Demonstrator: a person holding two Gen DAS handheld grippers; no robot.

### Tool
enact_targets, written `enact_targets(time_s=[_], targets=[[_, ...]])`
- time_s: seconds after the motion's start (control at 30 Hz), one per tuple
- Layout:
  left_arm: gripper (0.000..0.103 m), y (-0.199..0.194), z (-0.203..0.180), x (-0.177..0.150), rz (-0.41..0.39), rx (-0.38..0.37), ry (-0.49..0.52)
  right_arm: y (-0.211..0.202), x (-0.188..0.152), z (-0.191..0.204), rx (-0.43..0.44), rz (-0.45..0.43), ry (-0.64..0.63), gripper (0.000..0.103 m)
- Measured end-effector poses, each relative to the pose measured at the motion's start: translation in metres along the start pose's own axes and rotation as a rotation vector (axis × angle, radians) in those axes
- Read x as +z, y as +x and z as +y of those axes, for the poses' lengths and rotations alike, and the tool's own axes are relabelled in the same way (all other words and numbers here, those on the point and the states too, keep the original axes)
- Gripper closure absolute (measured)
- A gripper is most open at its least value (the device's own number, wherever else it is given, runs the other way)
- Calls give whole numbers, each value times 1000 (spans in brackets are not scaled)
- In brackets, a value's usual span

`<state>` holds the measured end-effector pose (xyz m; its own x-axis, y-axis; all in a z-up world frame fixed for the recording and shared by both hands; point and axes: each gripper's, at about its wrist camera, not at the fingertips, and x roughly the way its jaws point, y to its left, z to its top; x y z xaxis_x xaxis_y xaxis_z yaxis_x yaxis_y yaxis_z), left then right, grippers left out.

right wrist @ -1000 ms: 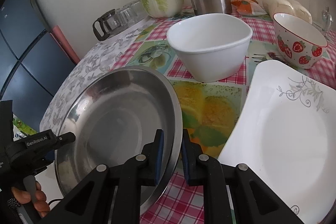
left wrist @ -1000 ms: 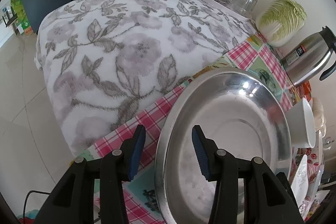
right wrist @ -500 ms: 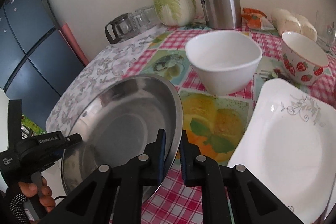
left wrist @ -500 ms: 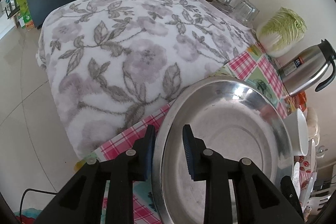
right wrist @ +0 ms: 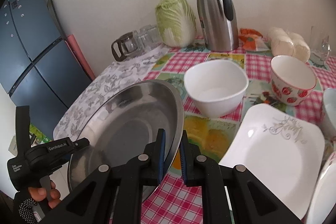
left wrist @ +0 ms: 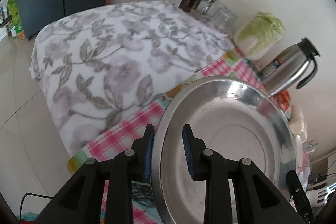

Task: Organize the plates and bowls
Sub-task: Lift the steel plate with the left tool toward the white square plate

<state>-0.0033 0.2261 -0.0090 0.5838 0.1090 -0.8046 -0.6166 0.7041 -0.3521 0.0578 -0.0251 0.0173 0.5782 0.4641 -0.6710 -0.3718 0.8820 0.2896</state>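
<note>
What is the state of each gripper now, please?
Left gripper: shut on the steel plate rim.
Right gripper: shut on the same plate's opposite rim.

Counter (right wrist: 220, 60) covered by a pink checked cloth with fruit panels; a grey floral cloth (left wrist: 109, 60) drapes its left end. Along the far edge, by the wall: glass jug (right wrist: 126, 47), cabbage (right wrist: 175, 20), steel flask (right wrist: 218, 14), orange packet (right wrist: 251, 38), wrapped white buns (right wrist: 289, 45), drinking glass (right wrist: 320, 43). Mid-counter: white bowl (right wrist: 216, 87) and, to its right, strawberry bowl (right wrist: 292, 81). Near right: square white plate (right wrist: 273, 150).
</note>
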Motion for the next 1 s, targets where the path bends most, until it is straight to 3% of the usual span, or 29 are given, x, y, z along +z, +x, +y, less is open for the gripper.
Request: enact_targets(time_s=[0.43,1.0], targets=[[75,-28,-64,-21,-40,-90,97,-56,6,-45,-37,-71,41,89],[75,-41,-134,-69,8,-198,212,-114,-10,-118,-132,-113,114,89]])
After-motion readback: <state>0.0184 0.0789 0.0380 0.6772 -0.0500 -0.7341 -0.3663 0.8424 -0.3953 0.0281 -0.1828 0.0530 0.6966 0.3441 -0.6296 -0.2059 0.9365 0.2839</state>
